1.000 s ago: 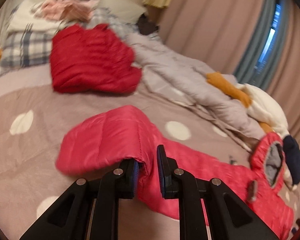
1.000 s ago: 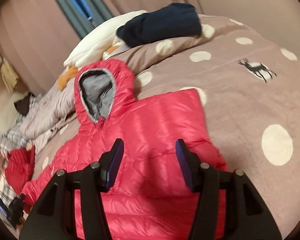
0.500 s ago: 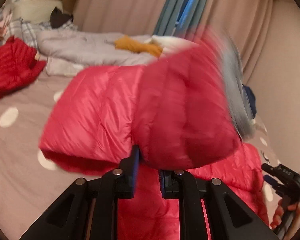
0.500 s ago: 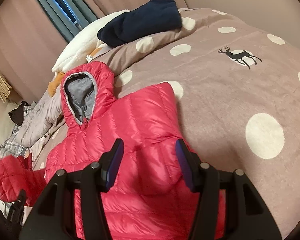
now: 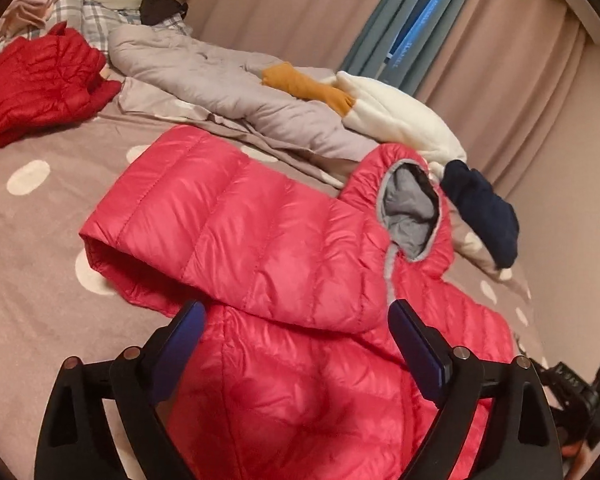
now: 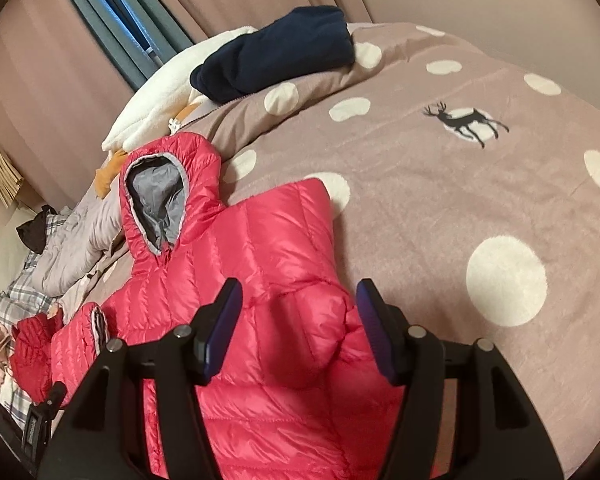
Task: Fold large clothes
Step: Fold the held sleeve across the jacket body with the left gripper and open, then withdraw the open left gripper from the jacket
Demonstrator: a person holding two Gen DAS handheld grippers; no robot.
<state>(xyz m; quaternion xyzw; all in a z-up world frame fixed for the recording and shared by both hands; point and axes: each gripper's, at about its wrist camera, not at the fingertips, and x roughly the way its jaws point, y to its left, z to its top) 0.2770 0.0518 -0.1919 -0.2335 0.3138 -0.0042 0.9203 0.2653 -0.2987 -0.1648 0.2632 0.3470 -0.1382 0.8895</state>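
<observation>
Pink hooded jacket point(image 5: 284, 264) lengthwise, hood toward curtains, left tool point(image 5: 296, 340) just spread, right tool point(image 6: 296, 320) spread, both empty

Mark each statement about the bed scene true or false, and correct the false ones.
1. The pink jacket has a grey-lined hood. True.
2. The left gripper is clamped on a sleeve. False: its jaws have just been opening and stand wide, pressing nothing.
3. A navy garment lies on the spotted cover. True.
4. The cover shows a black cat. False: it shows a black deer.
5. The sleeve lies folded across the jacket's body. True.
</observation>
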